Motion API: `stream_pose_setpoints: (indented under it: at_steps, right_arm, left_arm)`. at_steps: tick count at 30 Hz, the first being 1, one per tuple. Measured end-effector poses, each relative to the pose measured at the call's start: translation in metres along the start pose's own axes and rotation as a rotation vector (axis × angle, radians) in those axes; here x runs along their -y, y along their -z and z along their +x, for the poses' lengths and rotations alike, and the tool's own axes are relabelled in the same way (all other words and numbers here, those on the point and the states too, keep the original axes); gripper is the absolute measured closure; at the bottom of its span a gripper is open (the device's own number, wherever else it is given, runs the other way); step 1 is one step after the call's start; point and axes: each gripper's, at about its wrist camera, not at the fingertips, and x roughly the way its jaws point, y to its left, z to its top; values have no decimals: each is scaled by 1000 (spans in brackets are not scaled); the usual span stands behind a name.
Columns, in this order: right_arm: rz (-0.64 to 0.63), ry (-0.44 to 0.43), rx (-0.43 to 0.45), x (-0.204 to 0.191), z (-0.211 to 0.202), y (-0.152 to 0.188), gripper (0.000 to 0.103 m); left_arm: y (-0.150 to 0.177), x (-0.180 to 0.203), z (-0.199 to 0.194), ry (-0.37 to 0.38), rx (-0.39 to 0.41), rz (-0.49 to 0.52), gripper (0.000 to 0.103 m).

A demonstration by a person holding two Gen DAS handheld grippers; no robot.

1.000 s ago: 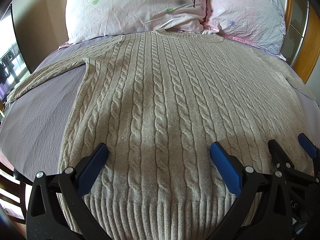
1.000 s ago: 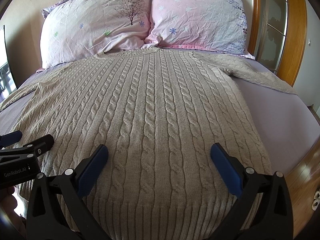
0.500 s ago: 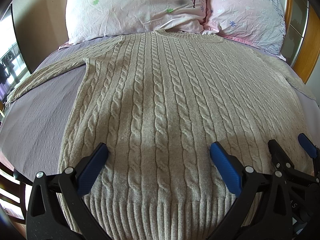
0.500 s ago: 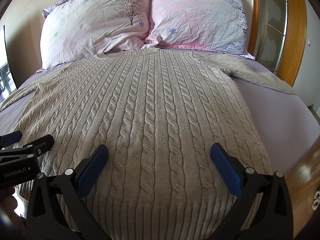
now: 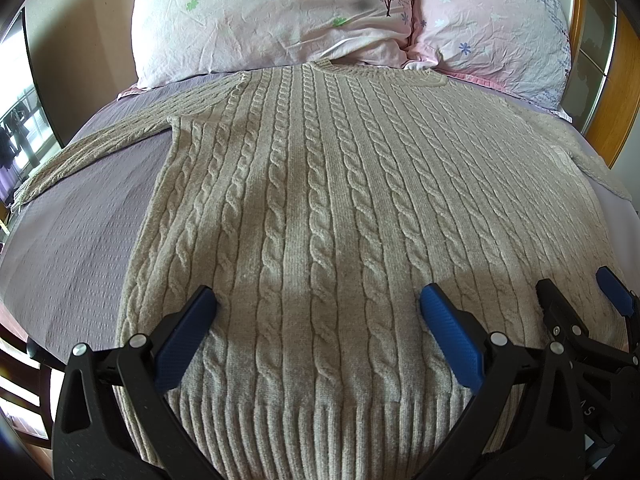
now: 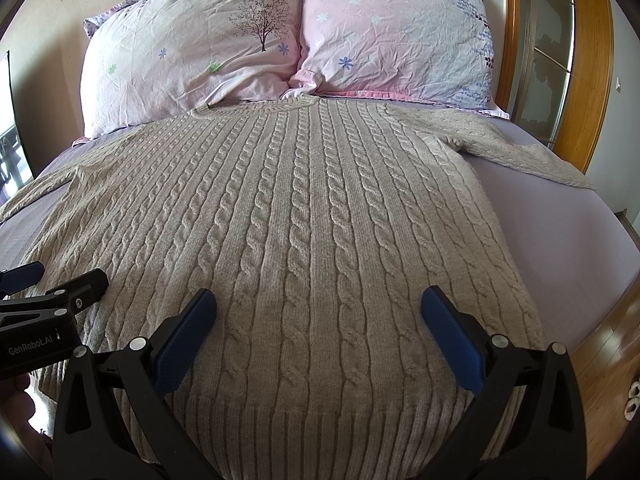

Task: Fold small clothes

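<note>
A beige cable-knit sweater [image 5: 320, 208] lies flat and face up on a bed covered by a lilac sheet [image 5: 80, 232], its ribbed hem [image 5: 320, 432] nearest the cameras and its neckline touching the two pillows at the head of the bed. Both sleeves are spread outward: one sleeve [image 5: 92, 148] runs toward the bed's left edge, the other sleeve [image 6: 520, 148] toward the wooden bed frame [image 6: 592, 80] on the right. A pale pink pillow printed with a tree [image 6: 192, 56] sits beside a pink floral pillow [image 6: 396, 36], the two touching. The left gripper [image 5: 316, 312], black with blue-padded fingers [image 5: 184, 340], hovers over the left portion of the hem, its fingers spread wide apart and grasping nothing. The right gripper [image 6: 318, 312], of the same build, hovers over the right portion of the hem, likewise released with fingers wide apart. Each gripper appears at the edge of the other's view, side by side above the hem. Wooden flooring [image 6: 600, 380] shows beyond the bed's right edge.
</note>
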Motion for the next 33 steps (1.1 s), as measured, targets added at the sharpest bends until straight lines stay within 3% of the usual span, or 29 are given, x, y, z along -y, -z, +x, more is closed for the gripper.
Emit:
stream_pose_setpoints:
  at_steps: [14, 17, 19, 22, 27, 29, 33]
  right_arm:
    - [-10, -13, 12, -7, 5, 5, 1]
    - [-62, -103, 36, 6, 3, 0, 1]
    - [-29, -173, 20, 23, 2, -12, 1]
    - [134, -209, 37, 79, -1, -45, 1]
    - [444, -21, 49, 212, 19, -102, 2]
    - [572, 46, 16, 263, 36, -112, 25]
    - [843, 142, -53, 357, 74, -121, 39]
  left_arm:
    - [0, 0, 0, 1, 0, 6, 2]
    - [-6, -2, -6, 6, 13, 16, 2]
    - [-7, -3, -9, 18, 34, 32, 2]
    - [-7, -3, -6, 47, 30, 43, 2]
    - [-31, -18, -2, 177, 99, 34, 2]
    - [-40, -23, -3, 229, 143, 29, 2]
    - [-64, -40, -5, 281, 212, 5, 2]
